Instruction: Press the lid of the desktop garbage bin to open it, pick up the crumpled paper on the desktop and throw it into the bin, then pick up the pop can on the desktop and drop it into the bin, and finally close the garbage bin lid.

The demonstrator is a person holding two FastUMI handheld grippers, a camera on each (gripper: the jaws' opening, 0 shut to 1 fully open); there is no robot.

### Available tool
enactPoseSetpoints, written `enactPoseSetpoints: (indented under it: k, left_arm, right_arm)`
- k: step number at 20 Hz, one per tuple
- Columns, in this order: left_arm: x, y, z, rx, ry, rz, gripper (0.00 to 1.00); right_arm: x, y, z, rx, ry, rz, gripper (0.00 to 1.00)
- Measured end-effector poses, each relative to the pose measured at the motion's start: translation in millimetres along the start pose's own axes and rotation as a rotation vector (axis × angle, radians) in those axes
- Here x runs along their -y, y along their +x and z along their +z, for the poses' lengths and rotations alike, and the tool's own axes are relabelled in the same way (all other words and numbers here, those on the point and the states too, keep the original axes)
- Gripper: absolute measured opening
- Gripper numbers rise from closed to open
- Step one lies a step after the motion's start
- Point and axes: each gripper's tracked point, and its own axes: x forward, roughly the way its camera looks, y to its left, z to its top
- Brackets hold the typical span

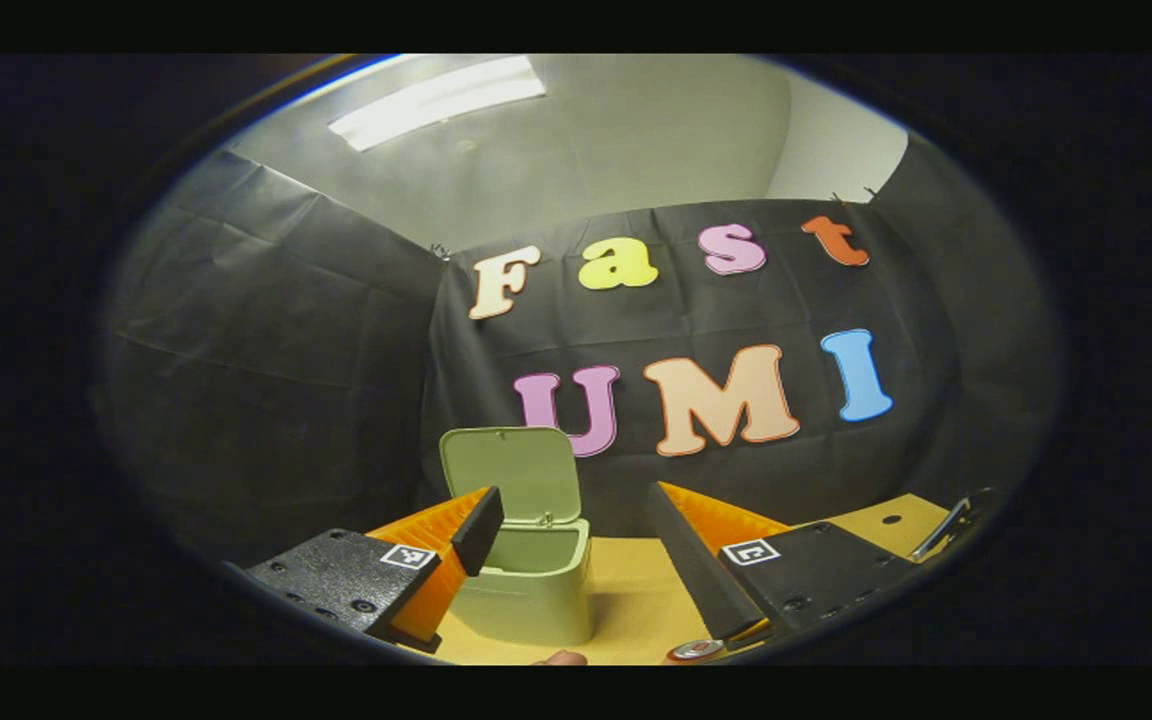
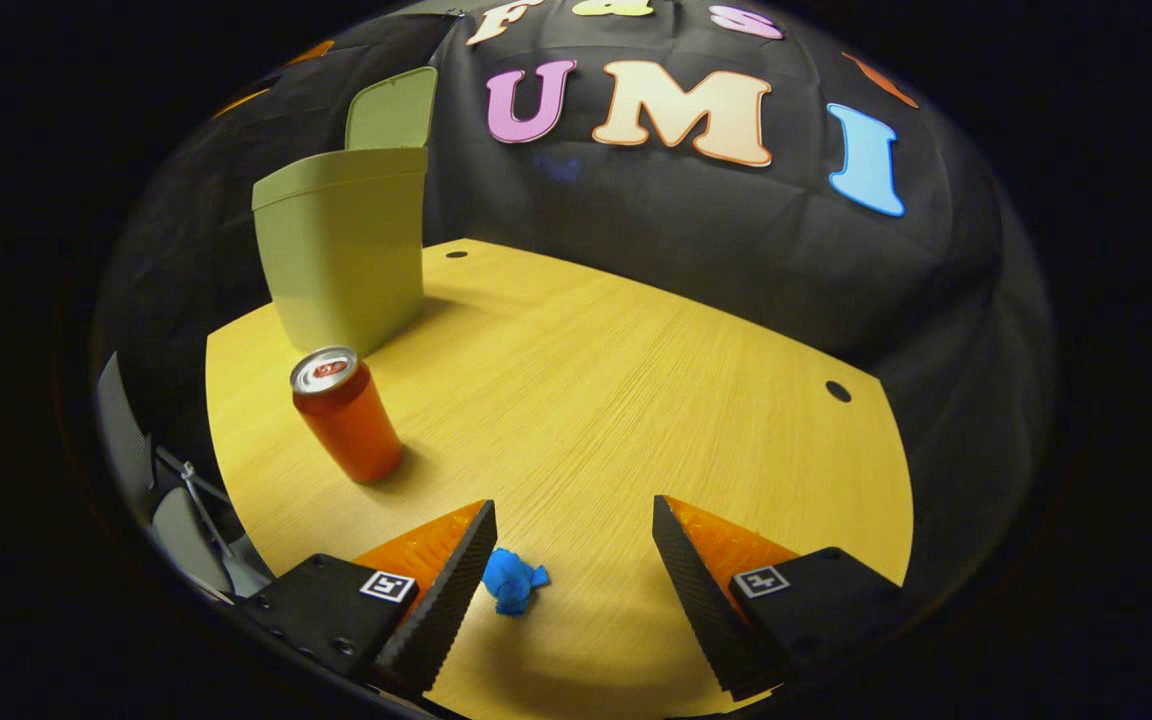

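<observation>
Now the step in hand looks like the paper pickup: the bin [image 2: 346,255] stands with its lid [image 2: 393,108] already up. The right gripper [image 2: 574,560] hangs over the table [image 2: 636,380] with jaws spread wide and empty, the crumpled paper [image 2: 513,582] lying just beside its left-hand finger, off-centre. Shifting so the paper sits midway between the fingers before closing should give a surer hold. The pop can [image 2: 346,415] stands upright between paper and bin, near the carrying path. The left gripper [image 1: 576,545] faces the bin, jaws released, holding nothing.
</observation>
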Motion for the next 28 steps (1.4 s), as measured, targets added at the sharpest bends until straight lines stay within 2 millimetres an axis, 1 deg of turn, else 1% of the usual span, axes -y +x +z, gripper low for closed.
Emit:
enactPoseSetpoints:
  k: [2,4,5,6,7,8,9,11,12,13,14,17,18,21,23,28]
  left_arm:
    - [0,-6,0,-0.008,0.005,0.013,0.89]
    - [-1,-11,-2,-0.017,0.018,0.020,0.92]
    - [-3,-11,-2,-0.016,0.026,0.021,0.92]
    - [-5,-10,-1,-0.013,0.033,0.022,0.97]
    - [-7,-9,-4,-0.014,0.036,0.023,0.97]
    - [-8,-6,-6,-0.017,0.033,0.020,0.92]
    - [-8,-3,-8,-0.019,0.025,0.012,0.92]
    - [-14,2,-13,-0.027,0.017,0.004,0.92]
    - [-18,6,-14,-0.028,0.012,0.005,0.92]
    - [-22,9,-16,-0.031,0.002,0.002,0.92]
    - [-25,11,-19,-0.034,-0.008,-0.003,0.92]
    - [-39,19,-28,-0.046,-0.019,-0.004,0.92]
    - [-44,22,-32,-0.053,-0.024,-0.007,0.92]
    - [-58,29,-42,-0.070,-0.035,-0.009,0.92]
    - [-71,33,-48,-0.076,-0.029,-0.008,0.92]
    - [-92,46,-61,-0.090,-0.044,-0.010,0.92]
  right_arm:
    - [-7,9,-14,-0.035,-0.007,0.032,0.99]
    - [-13,18,-33,-0.095,-0.009,0.053,0.98]
    - [-16,20,-44,-0.131,-0.006,0.058,0.95]
    - [-20,22,-52,-0.157,-0.001,0.068,0.92]
    - [-24,23,-62,-0.181,0.001,0.074,0.86]
    - [-28,19,-69,-0.209,0.002,0.096,0.81]
    - [-31,24,-62,-0.179,0.031,0.104,0.66]
    - [-27,25,-62,-0.186,0.054,0.085,0.29]
    - [-29,25,-60,-0.195,0.071,0.079,0.26]
    - [-25,24,-50,-0.164,0.087,0.051,0.17]
    - [-24,22,-39,-0.133,0.107,0.043,0.17]
    - [-22,16,2,-0.055,0.155,0.022,0.17]
    - [-22,13,20,-0.018,0.164,0.011,0.17]
    - [-22,3,82,0.128,0.195,-0.014,0.17]
    - [-20,-6,119,0.209,0.186,-0.048,0.16]
    - [-29,-27,196,0.347,0.177,-0.077,0.16]
